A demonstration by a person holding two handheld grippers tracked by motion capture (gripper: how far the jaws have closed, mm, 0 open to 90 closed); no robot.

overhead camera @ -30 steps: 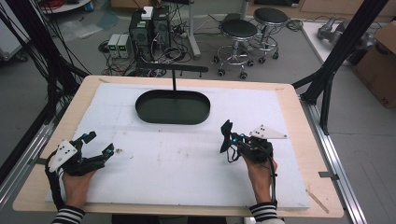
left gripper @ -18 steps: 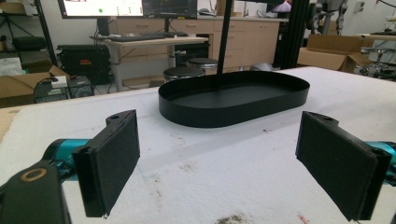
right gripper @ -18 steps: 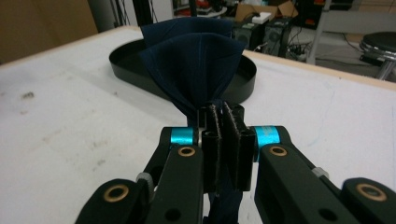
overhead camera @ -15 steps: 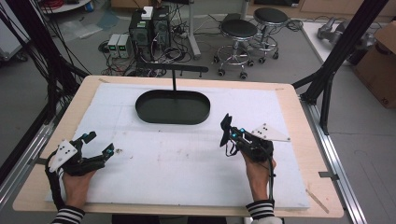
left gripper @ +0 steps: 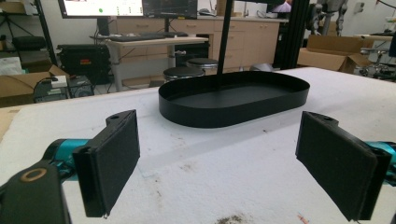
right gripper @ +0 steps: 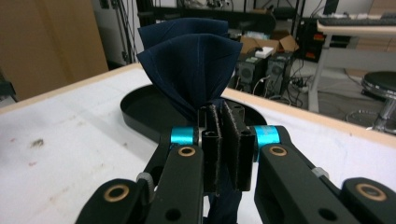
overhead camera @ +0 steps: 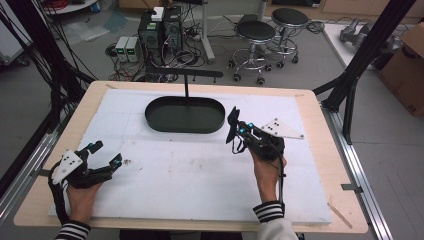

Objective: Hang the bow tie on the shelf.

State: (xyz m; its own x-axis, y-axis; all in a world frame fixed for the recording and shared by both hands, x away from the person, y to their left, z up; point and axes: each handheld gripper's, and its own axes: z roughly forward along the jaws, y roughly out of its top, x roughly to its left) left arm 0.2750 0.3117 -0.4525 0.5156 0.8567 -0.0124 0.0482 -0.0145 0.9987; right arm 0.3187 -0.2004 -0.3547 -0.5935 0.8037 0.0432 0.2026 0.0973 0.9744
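Right gripper [right gripper: 223, 140] pinching a dark navy cloth [right gripper: 191, 65], soft, pleated, fanned above the padded jaws, near the bench's right edge, beside a matte black oval tray [overhead camera: 185, 115]. Left gripper [left gripper: 217, 163] spread wide, flat foam pads bare, near left edge.

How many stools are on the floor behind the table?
2: one stool beyond the table's far edge, a second stool just right of it and farther back. Others may sit outside the frame.
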